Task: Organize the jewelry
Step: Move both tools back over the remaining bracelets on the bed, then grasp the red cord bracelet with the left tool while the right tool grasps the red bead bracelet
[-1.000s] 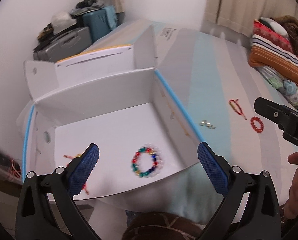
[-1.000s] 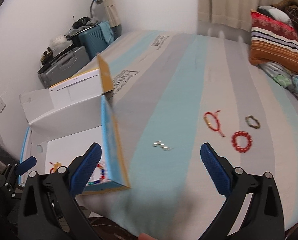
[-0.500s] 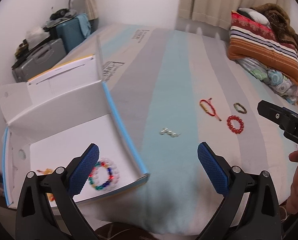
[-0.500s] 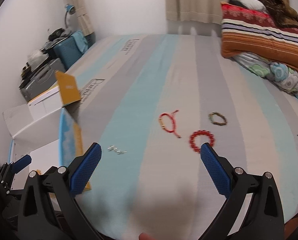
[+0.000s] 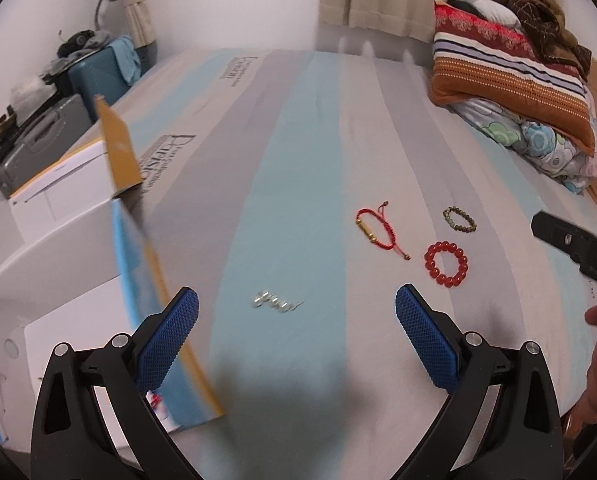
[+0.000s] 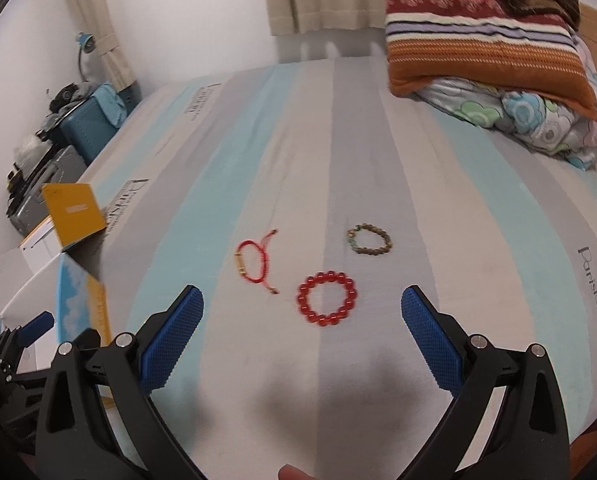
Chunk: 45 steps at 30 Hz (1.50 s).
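On the striped mattress lie a red bead bracelet [image 6: 326,299] [image 5: 446,264], a red cord bracelet [image 6: 254,261] [image 5: 378,230], a brown bead bracelet [image 6: 369,239] [image 5: 459,219] and a small silver piece [image 5: 274,301]. My right gripper [image 6: 302,334] is open and empty, just short of the red bead bracelet. My left gripper [image 5: 297,330] is open and empty above the mattress near the silver piece. An open white box [image 5: 70,264] [image 6: 14,280] stands at the left; a bit of beaded jewelry shows in it behind my left finger.
A striped pillow and folded bedding [image 6: 486,40] lie at the far right of the mattress. Suitcases and clutter [image 5: 46,112] stand against the left wall. The box's yellow and blue flap [image 5: 122,152] stands up beside the mattress edge.
Both grippers have swung right, away from the box toward the jewelry on the mattress. The red bead bracelet now sits between my right fingers' line of view. Both stay open.
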{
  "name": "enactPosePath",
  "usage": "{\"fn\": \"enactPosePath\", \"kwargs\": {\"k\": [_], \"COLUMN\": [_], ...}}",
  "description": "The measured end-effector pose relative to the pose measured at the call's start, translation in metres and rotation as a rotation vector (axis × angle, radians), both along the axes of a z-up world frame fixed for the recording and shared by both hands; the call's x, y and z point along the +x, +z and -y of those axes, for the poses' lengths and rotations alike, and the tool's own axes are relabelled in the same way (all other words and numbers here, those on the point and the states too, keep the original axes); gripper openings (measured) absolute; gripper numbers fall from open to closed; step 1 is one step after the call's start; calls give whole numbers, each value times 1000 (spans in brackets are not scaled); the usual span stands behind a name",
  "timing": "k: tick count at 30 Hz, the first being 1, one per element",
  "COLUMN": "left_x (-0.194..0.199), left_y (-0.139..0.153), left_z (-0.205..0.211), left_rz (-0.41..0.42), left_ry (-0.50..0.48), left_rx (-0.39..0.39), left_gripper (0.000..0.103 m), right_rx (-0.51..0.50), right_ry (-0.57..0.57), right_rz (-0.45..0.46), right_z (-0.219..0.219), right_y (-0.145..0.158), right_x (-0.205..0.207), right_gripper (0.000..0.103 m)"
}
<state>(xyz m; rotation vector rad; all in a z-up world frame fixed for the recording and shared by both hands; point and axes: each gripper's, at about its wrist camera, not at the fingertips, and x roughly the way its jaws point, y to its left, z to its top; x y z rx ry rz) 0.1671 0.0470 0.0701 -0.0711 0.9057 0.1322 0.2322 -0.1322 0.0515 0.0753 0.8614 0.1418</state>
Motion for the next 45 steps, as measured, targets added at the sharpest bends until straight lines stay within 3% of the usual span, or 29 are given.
{"fn": "enactPosePath", "kwargs": {"k": [16,28,40,45], "left_x": [112,170,191,187], "left_y": [-60,-125,-160,-158], "left_z": [38,38,45,48], "left_rz": [-65,-151,-224,-229], "left_ry": [-35,-60,-90,-113], "left_rx": [-9,10,34,22], "left_gripper": [97,97,88,75], "right_rx": [-22,-96,-75,-88], "right_ry": [-60,-35,-39,-40], "right_rz": [-98,-152,-240,-232], "right_z": [33,28,33,30], "right_y": [-94,-137,-165,-166], "right_x": [42,71,91,89], "right_gripper": [95,94,69,59]}}
